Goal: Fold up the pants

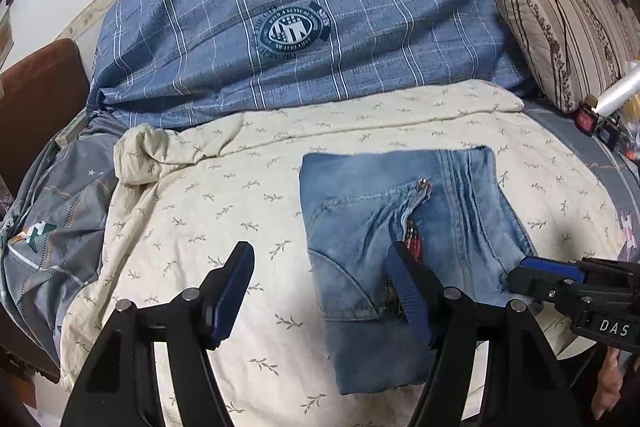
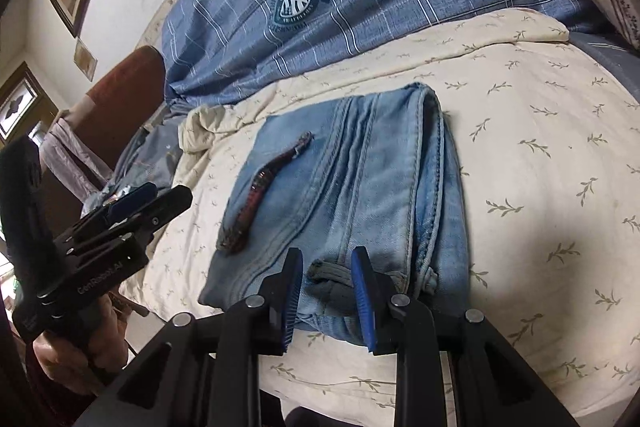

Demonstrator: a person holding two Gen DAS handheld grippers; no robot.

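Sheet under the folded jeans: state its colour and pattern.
Cream sheet with small olive leaf sprigs; clearest in the right wrist view.

Faded matt denim pants point(image 1: 400, 211), soft cream printed cotton sheet point(image 1: 240, 211), matt black plastic left gripper point(image 1: 320, 291) with ribbed blue pads point(image 1: 234, 291)

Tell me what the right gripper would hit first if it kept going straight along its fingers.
Most likely the folded jeans. The right gripper points down at their near edge, with a grey belt loop between its partly open fingers. Depth is hard to judge, so it may already be very close.
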